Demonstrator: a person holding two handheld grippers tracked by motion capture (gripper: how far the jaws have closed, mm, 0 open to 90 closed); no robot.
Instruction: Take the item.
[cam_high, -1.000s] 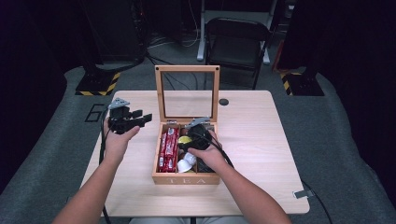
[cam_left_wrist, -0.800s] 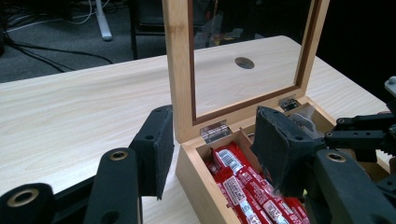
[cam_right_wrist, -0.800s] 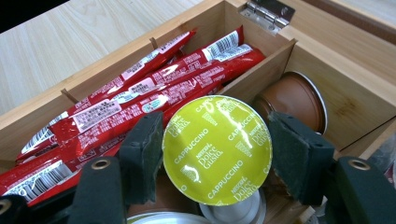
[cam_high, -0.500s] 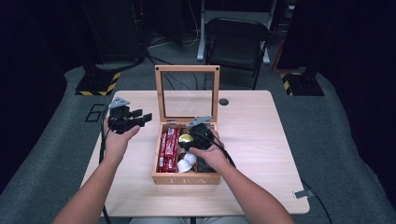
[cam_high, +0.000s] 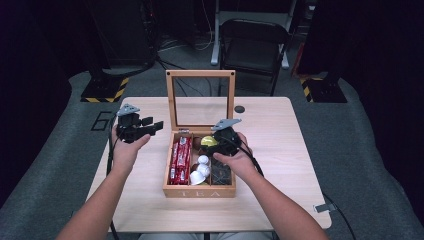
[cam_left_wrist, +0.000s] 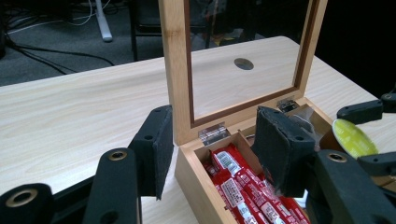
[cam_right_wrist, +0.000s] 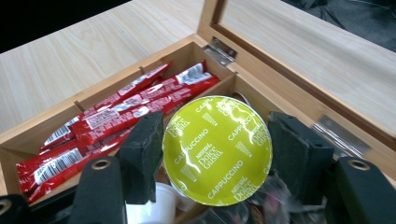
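Right gripper view: right hand-held gripper (cam_right_wrist: 212, 154) clamped on green capsule (cam_right_wrist: 217, 150), centre frame, above wooden box (cam_right_wrist: 42, 128).
Left hand-held gripper (cam_high: 150, 127): jaws apart, empty, left of box over tabletop (cam_high: 280, 145).
Red sachets (cam_right_wrist: 116, 112): box's left compartment.

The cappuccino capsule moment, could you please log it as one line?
right gripper: shut on cappuccino capsule | capsule: above tea box | left gripper: open, empty, beside box
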